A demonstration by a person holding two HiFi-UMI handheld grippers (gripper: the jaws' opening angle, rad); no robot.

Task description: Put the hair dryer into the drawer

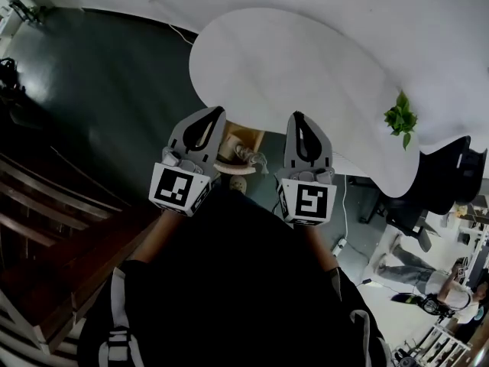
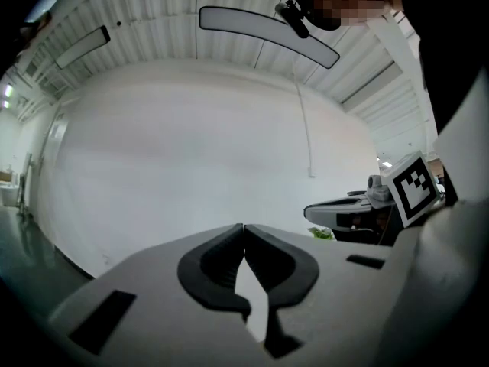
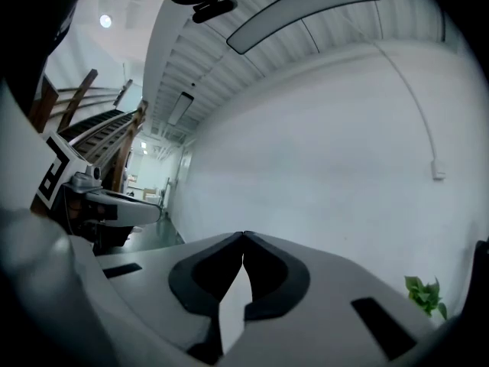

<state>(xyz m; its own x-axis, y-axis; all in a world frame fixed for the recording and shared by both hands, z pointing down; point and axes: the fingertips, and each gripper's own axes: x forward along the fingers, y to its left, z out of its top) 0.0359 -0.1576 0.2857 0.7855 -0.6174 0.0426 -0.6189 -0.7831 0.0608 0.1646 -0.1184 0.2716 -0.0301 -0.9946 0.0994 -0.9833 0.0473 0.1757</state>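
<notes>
Hair dryer (image 1: 249, 157) lies below, between left tool (image 1: 217, 111) and right tool (image 1: 296, 115).

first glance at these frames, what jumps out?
Two claws carrying marker cubes fill the middle of the head view. The left claw and right claw are raised side by side, both shut with nothing between their jaws. Beyond them is a curved white table with a small green plant at its right edge.
</notes>
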